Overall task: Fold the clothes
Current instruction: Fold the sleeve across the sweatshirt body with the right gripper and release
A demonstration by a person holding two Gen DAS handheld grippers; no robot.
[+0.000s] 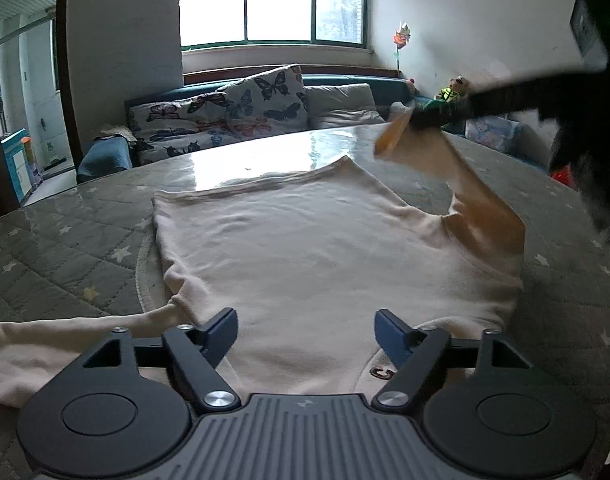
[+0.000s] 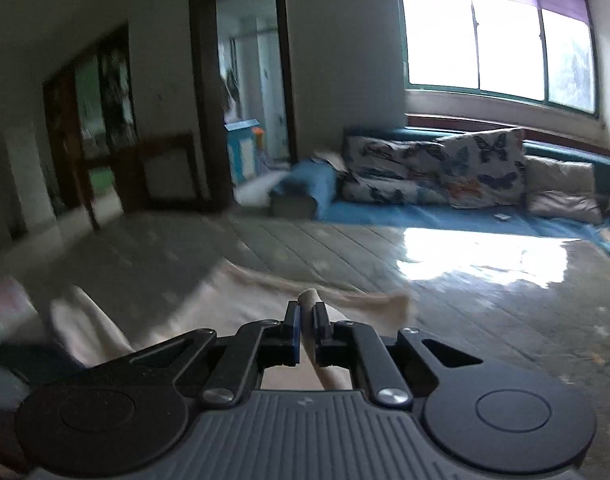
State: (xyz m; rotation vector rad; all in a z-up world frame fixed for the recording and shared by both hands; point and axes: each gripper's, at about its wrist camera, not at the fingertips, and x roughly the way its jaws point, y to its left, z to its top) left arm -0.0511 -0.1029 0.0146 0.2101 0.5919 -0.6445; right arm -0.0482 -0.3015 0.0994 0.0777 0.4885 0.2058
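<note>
Pinching sleeve [image 2: 310,300], right tool [image 2: 307,320] (table [image 2: 465,280]).

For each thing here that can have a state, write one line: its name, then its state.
Cream top: spread flat on the table, one sleeve lifted.
Right sleeve: raised off the table, cuff pinched.
Left gripper: jaws open, nothing between them.
Right gripper: jaws shut on the sleeve.

Your left gripper [image 1: 306,334]: black linkage arms, silver pivot screws, blue pads on fingers [image 1: 223,334], grey ribbed housing with small logo, round black discs either side. Your right gripper [image 2: 306,330]: same build, black links, silver screws, blue pad on one finger.
</note>
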